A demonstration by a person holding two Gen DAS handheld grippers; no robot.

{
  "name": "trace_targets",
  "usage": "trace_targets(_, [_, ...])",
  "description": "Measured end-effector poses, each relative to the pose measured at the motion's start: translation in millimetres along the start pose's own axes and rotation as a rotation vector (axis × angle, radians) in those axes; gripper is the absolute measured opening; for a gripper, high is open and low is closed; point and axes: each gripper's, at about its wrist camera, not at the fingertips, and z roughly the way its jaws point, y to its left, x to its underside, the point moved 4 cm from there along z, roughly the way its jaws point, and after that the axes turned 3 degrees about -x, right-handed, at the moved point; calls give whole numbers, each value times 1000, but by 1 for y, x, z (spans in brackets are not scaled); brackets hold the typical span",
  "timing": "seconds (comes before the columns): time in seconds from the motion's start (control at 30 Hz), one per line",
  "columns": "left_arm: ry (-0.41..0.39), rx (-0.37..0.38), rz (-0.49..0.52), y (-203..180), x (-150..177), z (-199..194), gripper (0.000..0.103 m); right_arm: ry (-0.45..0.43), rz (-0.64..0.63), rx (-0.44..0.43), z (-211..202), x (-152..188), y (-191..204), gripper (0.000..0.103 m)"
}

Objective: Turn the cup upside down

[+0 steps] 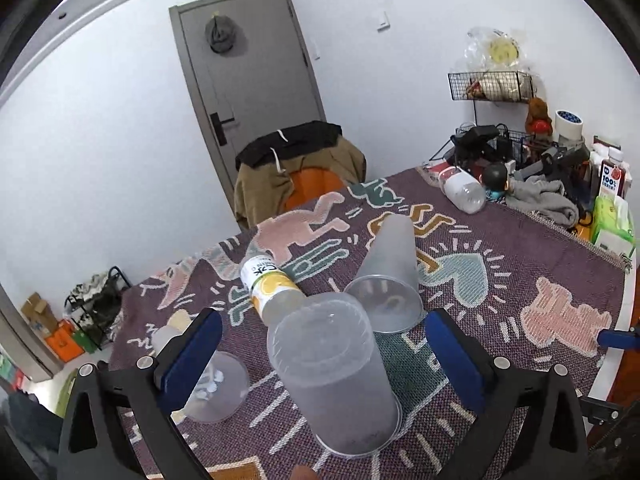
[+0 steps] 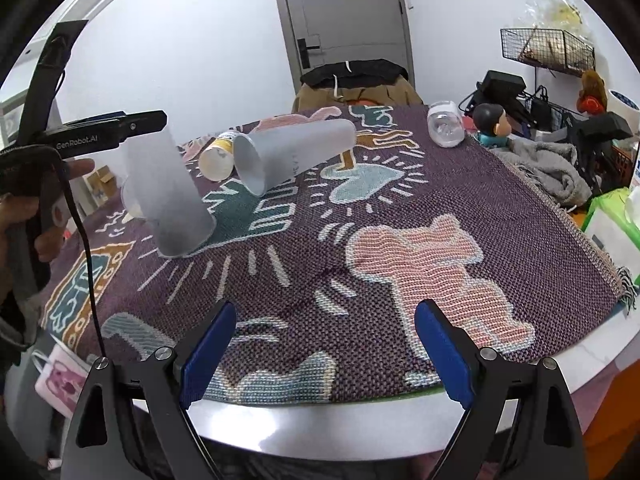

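Left gripper (image 1: 324,344), fingers spread wide, frames a frosted plastic cup (image 1: 334,376) standing mouth-down and slightly tilted on the patterned cloth (image 1: 560,264), touching neither pad. Just beyond it, a second frosted cup (image 1: 390,272) lies on its side, mouth facing near, empty. A yellow-labelled bottle (image 1: 270,284) lies beside it to the left. Right gripper (image 2: 324,344) hangs spread apart over the table's near edge, holding nothing. Far right, a clear bottle (image 2: 444,124) lies toppled, apparently empty.

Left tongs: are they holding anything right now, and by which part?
Nothing is held. The left tongs stand open around the upside-down frosted cup, pads clear of its walls. The right tongs are open too.
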Motion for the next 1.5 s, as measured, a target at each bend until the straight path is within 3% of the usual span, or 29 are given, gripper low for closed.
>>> trace_targets(0.57, [-104, -28, -161, 40, 31, -65, 102, -132, -32, -49, -27, -30, 25, 92])
trace_targets(0.8, [-126, -46, -194, 46, 46, -85, 103, -143, -80, -54, -34, -32, 41, 92])
trace_targets(0.93, [-158, -51, -233, 51, 58, -101, 103, -152, -91, -47, -38, -33, 49, 103])
trace_targets(1.13, [-194, -116, -261, 62, 78, -124, 103, -180, -124, -57, -50, -33, 62, 103])
trace_targets(1.5, [-212, -149, -356, 81, 114, -147, 103, -189, -150, -63, -62, -26, 70, 103])
